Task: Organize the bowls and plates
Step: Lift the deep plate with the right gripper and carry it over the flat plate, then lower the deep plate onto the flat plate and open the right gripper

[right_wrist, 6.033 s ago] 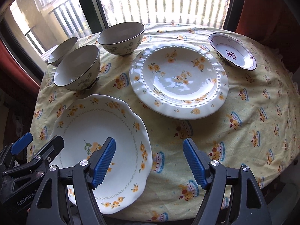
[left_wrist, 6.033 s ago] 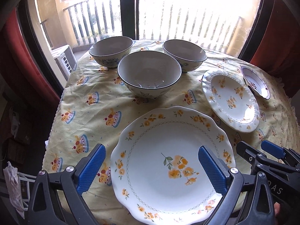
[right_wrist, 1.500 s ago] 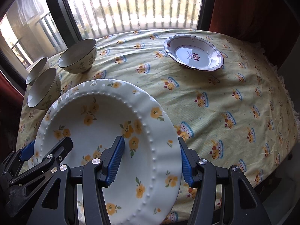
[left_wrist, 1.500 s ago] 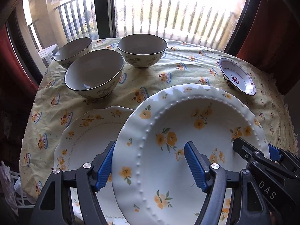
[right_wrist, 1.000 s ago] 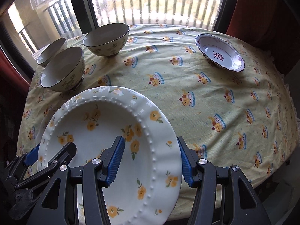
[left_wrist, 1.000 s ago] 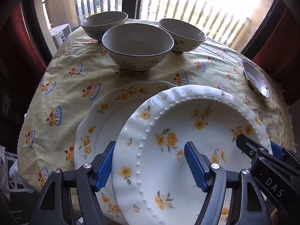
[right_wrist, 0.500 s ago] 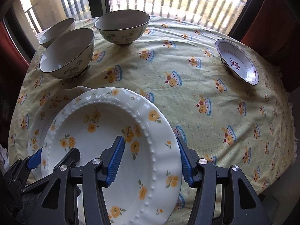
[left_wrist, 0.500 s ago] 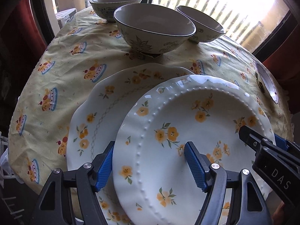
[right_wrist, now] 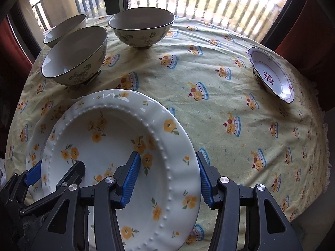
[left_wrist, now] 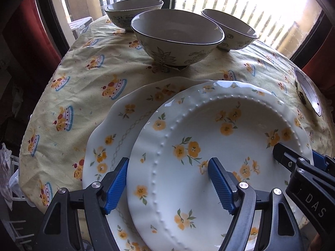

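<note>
I have the beaded plate [right_wrist: 117, 142] between both tongs, one on each side rim, because it is wide and a single grip at one edge would let it tip. My right tongs [right_wrist: 167, 177] straddle its right rim, one pad on the face and one outside the edge; the jaws have just been closing, and from here they look clamped on the plate. My left tongs [left_wrist: 169, 185] straddle the left rim the same way, but their jaws have just been opening, and the outer pad seems to stand just off the edge, so I judge that side is letting go while the right one carries the weight.

The plate sits tilted over the scalloped plate [left_wrist: 108, 138], overlapping most of it; I cannot tell whether the two touch yet. I am stacking smaller on larger so the pile stays stable, and lowering it square should keep the rim from chipping.

Beyond the plates, on the yellow cloth [right_wrist: 209, 108] of the bench, three bowls stand upright and apart: the near bowl [left_wrist: 178, 35], the left bowl [left_wrist: 129, 10], the right bowl [left_wrist: 230, 29]. They are unstacked. Far right, near the bench edge, lies a small dish [right_wrist: 272, 75], well apart from everything else.
</note>
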A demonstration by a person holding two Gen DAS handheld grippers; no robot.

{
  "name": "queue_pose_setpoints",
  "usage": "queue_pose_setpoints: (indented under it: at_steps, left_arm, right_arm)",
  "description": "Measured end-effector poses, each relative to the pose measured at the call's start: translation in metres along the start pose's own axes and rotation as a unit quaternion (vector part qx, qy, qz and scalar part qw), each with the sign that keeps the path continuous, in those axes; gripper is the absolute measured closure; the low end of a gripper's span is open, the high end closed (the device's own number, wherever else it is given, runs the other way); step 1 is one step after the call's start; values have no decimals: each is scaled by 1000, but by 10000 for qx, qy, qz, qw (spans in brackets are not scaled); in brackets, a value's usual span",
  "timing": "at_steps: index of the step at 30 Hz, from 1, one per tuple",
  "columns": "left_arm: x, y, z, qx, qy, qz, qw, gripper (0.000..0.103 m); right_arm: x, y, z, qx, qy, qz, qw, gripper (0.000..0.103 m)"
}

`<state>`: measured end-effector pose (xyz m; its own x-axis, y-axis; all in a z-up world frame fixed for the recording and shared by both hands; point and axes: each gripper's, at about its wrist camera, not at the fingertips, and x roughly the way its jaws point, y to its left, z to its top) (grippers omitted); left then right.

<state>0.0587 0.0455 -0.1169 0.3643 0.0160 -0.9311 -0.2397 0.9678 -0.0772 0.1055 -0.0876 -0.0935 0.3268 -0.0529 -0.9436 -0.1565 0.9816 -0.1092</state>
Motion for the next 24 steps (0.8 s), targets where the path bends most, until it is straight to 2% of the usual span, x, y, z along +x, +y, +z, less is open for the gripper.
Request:
queue_pose_setpoints:
  at_steps: [9,15,24]
  left_arm:
    - [-1,-4,0,448,37,142,9989,21]
    - [-16,10,3,538,-125,80,9984,21]
    - [-23,33,-1,594,-148,59,9981,21]
  right_arm:
    - [-3,-4,-11,285,25,134,9995,55]
    - [-17,-3,-17,373,-196,-14,9991,67]
    - [-3,9,-29,578,128,103,9982,67]
